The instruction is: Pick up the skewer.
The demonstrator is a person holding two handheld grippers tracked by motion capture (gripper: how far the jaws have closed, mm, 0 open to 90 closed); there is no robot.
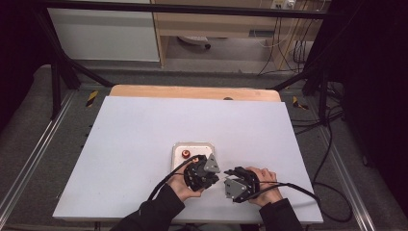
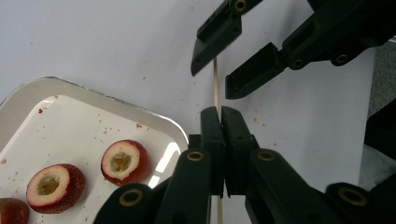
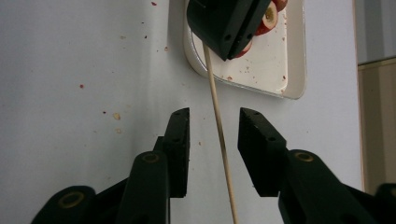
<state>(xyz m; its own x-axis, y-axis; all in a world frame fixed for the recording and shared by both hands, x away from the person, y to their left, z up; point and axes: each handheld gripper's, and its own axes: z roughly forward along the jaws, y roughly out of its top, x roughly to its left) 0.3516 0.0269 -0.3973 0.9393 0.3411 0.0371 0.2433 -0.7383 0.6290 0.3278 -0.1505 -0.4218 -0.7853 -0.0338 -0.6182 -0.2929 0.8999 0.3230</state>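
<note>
Right gripper up front has its jaws apart around the skewer, pads not touching it yet. At about 12 o'clock from it, the left gripper is clamped tight on that same stick. Further back at 11 o'clock sits the tray with the cored hawthorn halves. Nothing's threaded yet, so I'd say the skewering has barely started.

High view: tabletop evenly lit, room edges dark, pic soft/low-res. Gripper views: sharp; glare on tray; near jaws underexposed.
</note>
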